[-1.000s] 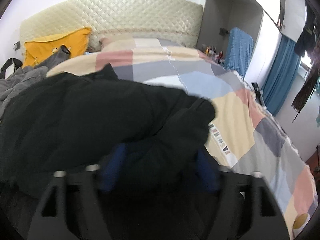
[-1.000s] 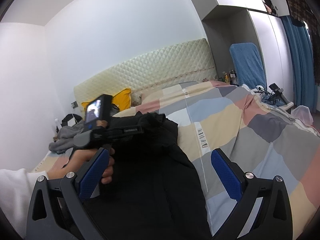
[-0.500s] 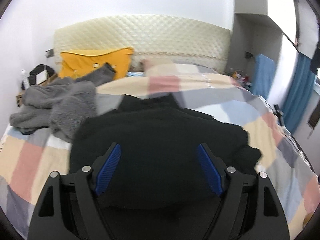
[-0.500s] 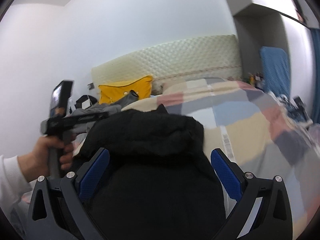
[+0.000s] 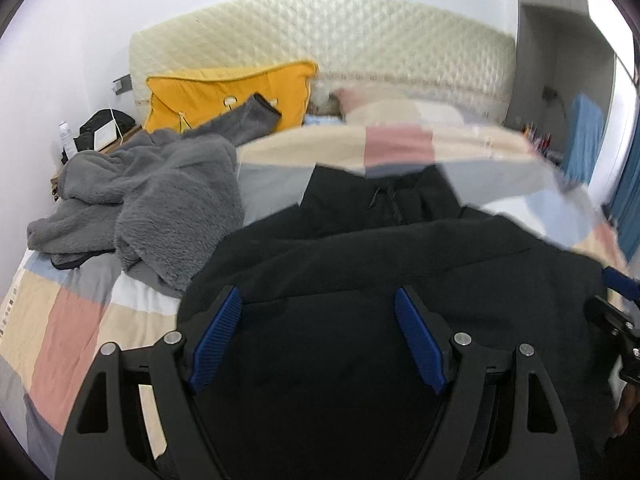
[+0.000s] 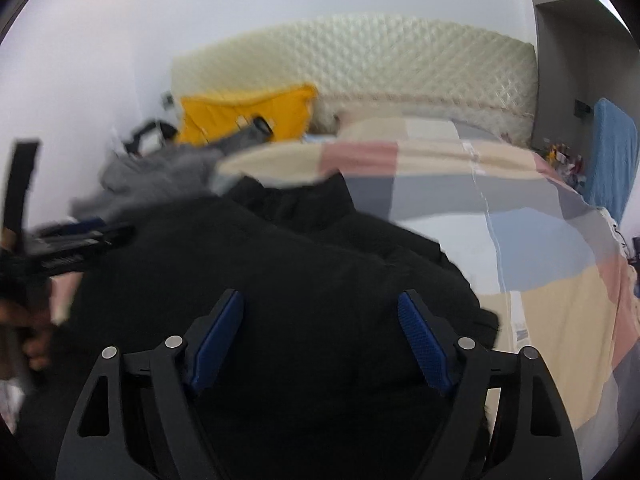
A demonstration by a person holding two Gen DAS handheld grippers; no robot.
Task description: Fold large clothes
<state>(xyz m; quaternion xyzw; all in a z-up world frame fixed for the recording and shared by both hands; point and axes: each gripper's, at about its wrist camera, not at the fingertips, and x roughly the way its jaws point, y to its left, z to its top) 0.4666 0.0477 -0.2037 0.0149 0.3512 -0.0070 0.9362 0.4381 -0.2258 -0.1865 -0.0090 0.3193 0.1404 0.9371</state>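
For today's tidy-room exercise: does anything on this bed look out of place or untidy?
Yes. A grey fleece garment lies crumpled in a heap on the left of the bed, one sleeve flung onto the yellow pillow. The black jacket in front is bunched, not flat.

We count one black garment (image 5: 380, 264), one grey fleece garment (image 5: 160, 196), one yellow pillow (image 5: 224, 92), one patchwork quilt (image 6: 540, 248), one quilted headboard (image 5: 340, 36) — and two grippers, left (image 5: 316, 340) and right (image 6: 320, 340).
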